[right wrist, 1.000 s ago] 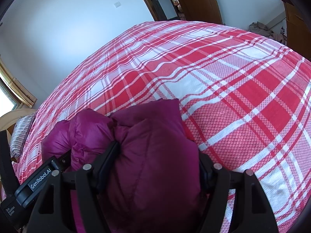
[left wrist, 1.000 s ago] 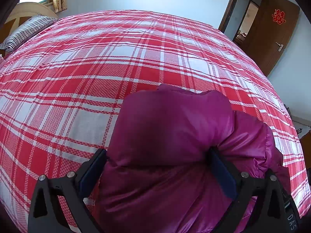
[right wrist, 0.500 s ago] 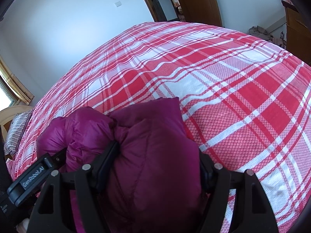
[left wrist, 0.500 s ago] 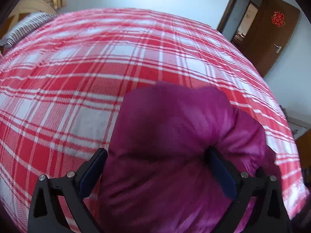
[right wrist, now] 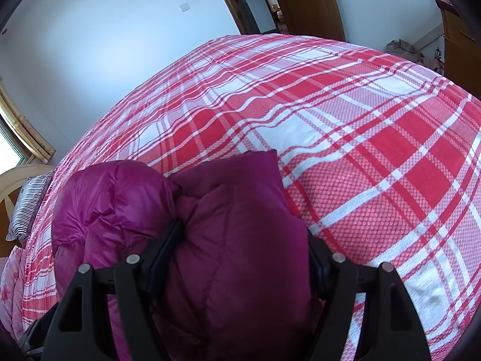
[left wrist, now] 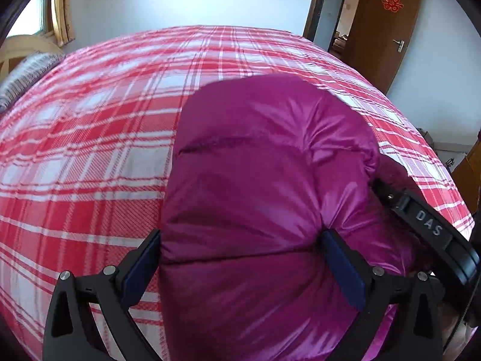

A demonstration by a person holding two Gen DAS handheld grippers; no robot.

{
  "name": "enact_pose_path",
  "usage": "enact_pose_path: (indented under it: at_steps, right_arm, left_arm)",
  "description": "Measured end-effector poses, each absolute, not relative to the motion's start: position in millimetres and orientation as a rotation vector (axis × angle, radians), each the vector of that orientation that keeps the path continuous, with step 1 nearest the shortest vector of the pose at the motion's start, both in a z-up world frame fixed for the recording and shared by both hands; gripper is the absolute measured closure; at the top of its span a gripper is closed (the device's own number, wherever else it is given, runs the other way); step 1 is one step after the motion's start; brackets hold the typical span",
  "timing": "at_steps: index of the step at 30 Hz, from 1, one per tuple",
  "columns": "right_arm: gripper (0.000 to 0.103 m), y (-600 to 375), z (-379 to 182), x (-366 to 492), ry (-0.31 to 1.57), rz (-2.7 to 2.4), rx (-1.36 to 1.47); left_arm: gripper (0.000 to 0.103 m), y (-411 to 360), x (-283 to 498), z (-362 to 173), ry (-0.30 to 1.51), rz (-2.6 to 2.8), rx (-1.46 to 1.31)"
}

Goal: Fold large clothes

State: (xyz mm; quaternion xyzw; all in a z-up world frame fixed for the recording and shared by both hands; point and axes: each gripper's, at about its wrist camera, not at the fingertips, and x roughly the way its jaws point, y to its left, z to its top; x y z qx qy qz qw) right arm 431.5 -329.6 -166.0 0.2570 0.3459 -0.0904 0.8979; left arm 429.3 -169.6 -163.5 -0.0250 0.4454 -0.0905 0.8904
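Magenta puffer jacket (left wrist: 258, 186) lies bunched on plaid bedspread (left wrist: 90, 138).

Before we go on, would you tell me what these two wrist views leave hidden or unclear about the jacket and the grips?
- Left wrist view: the magenta puffer jacket fills the left gripper; its lower part is cut off by the bottom edge.
- Right wrist view: the right gripper is clamped on a bulge that hides the fold beneath.
- Both views: sleeves, collar and zip cannot be made out.
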Motion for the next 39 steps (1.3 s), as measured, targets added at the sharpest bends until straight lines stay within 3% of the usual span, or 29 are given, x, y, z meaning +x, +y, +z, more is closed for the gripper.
enact_pose_path:
  at_steps: [15, 20, 29, 34, 39]
  right_arm:
    - [0.027, -329.9, -161.6, 421.0, 0.687, -0.151, 0.555]
    - [0.019, -331.1, -157.9, 403.2, 0.689, -0.139, 0.53]
    - [0.019, -337.7, -162.2, 404.8, 0.696, -0.117, 0.555]
    - [0.02, -346.5, -163.0, 396.3, 0.682, -0.024, 0.582]
    - [0.033, -348.0, -161.5, 387.6, 0.631, 0.05, 0.6]
  left_arm:
    - [0.0, -180.8, 429.7, -170.6, 0.915, -0.165, 0.003]
    - [0.0, -182.6, 427.8, -169.6, 0.906, -0.166, 0.01]
    - [0.0, -180.8, 429.9, -170.3, 0.908, -0.169, 0.003]
    - [0.0, -178.9, 431.4, -171.5, 0.912, -0.18, -0.006]
    - [0.0, -173.5, 434.3, -172.3, 0.927, -0.202, -0.042]
